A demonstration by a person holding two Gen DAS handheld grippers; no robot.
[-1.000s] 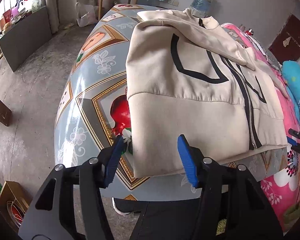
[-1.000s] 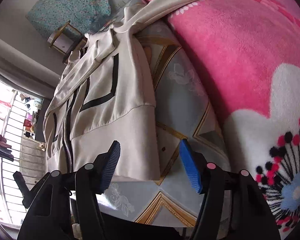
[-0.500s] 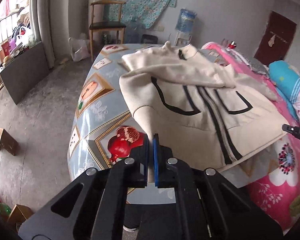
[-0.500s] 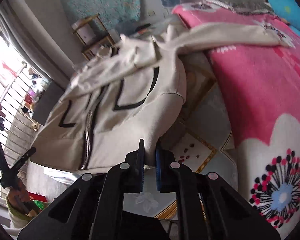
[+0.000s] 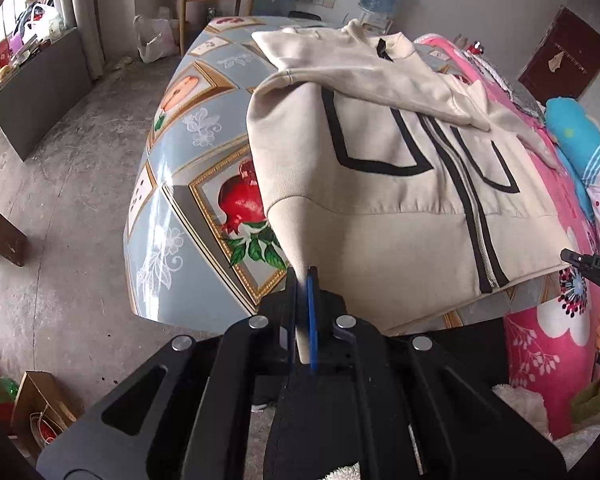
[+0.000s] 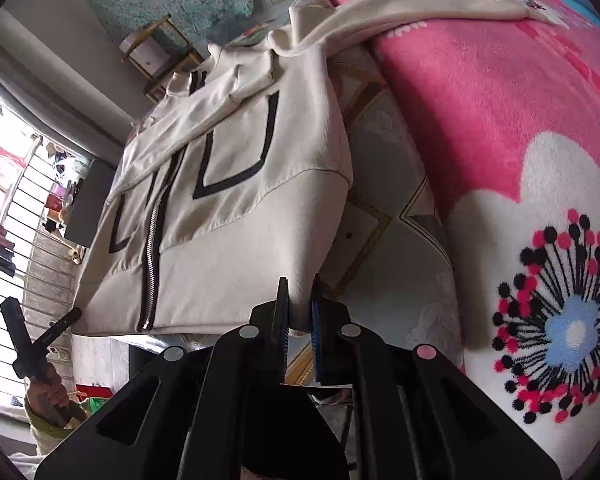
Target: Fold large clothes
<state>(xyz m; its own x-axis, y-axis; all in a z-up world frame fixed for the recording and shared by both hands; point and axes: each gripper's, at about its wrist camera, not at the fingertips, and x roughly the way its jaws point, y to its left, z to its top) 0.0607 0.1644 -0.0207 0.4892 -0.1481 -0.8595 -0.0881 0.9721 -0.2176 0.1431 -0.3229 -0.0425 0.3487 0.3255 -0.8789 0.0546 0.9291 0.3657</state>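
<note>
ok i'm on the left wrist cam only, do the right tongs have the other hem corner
observer: yes, the jacket hem corner is between the right tongs, though they are easing open.
operator: where's the right sleeve
observer: the sleeve stretches out sideways over the pink blanket.
operator: is that corner flat
observer: no, it's lifted, with the table showing beneath it.
</note>
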